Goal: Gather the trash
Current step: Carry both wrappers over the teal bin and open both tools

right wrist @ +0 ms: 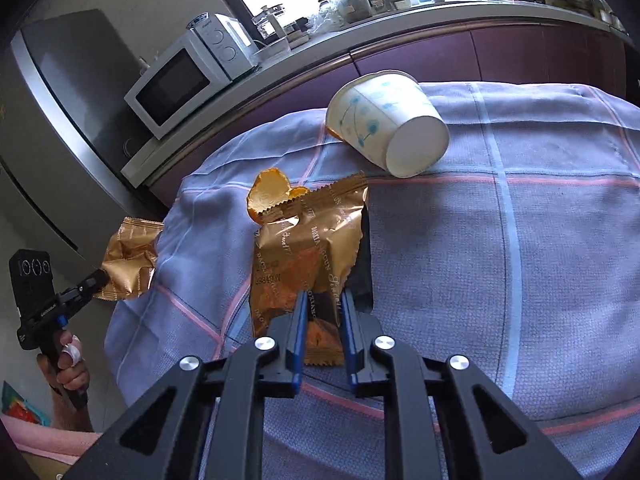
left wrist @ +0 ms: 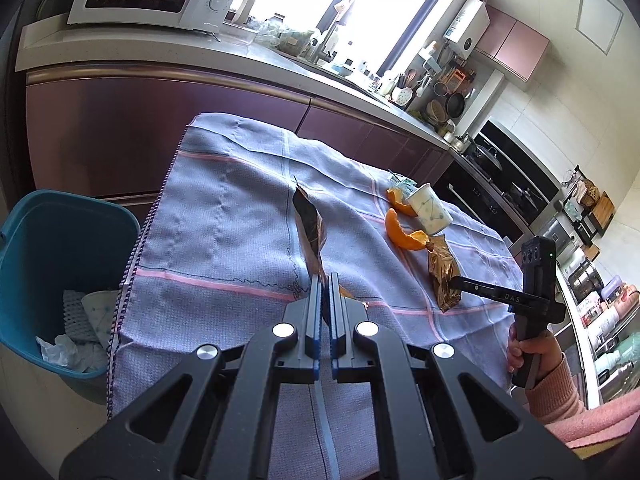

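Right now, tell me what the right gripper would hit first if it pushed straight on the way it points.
The right gripper already grips the crinkled gold foil wrapper. Beyond it, probably the orange peel, then perhaps the tipped white paper cup; depth is unclear.

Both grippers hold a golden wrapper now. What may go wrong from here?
1. The left gripper pinches only the corner of its wrapper; it may slip out before reaching the blue bin.
2. The right gripper lifts the second wrapper, which overlaps an orange peel; the peel could drag toward the table edge.
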`<state>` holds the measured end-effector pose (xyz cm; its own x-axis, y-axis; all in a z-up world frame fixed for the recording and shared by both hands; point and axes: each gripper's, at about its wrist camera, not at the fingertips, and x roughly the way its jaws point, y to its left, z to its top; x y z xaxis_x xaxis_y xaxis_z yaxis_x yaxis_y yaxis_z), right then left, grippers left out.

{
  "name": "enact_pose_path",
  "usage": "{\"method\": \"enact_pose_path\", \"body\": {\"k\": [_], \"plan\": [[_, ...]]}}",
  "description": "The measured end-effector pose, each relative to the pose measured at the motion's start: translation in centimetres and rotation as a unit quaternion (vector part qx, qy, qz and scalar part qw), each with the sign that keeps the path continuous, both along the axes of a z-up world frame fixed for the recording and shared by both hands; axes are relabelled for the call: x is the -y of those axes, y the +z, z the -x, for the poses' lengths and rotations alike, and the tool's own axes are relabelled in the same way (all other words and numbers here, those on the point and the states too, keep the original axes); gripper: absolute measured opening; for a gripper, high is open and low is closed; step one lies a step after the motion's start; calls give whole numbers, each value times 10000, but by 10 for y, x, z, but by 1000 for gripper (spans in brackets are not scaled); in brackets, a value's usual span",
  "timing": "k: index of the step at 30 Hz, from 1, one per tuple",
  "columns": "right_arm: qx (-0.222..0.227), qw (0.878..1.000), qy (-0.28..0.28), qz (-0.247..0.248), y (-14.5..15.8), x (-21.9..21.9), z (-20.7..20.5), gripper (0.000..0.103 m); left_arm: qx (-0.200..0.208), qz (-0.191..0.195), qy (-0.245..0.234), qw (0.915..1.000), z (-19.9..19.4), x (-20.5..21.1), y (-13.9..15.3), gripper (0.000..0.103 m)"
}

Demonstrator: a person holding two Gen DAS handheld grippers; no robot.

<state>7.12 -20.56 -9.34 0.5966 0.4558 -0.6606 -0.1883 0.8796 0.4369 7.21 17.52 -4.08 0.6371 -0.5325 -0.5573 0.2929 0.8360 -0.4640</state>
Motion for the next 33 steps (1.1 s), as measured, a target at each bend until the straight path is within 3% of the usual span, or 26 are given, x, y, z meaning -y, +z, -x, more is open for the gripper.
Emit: {"method": "enact_pose_path", "body": {"k": [8, 17, 25, 33], "plan": [[445, 9987, 245, -38, 31, -17, 10, 2, 38, -39, 64, 10000, 4, -5, 2, 3], [1020, 9896, 1013, 9, 75, -64, 18, 2, 205, -103, 470, 9986, 16, -39, 13, 3], [1122, 9712, 2097, -143, 85, -152, -7, 2, 371, -241, 1166, 9922, 32, -93, 27, 3], [971, 9461, 3081, -226, 83, -255, -42, 2, 151, -556, 1853, 9810, 34, -151, 19, 3]]}}
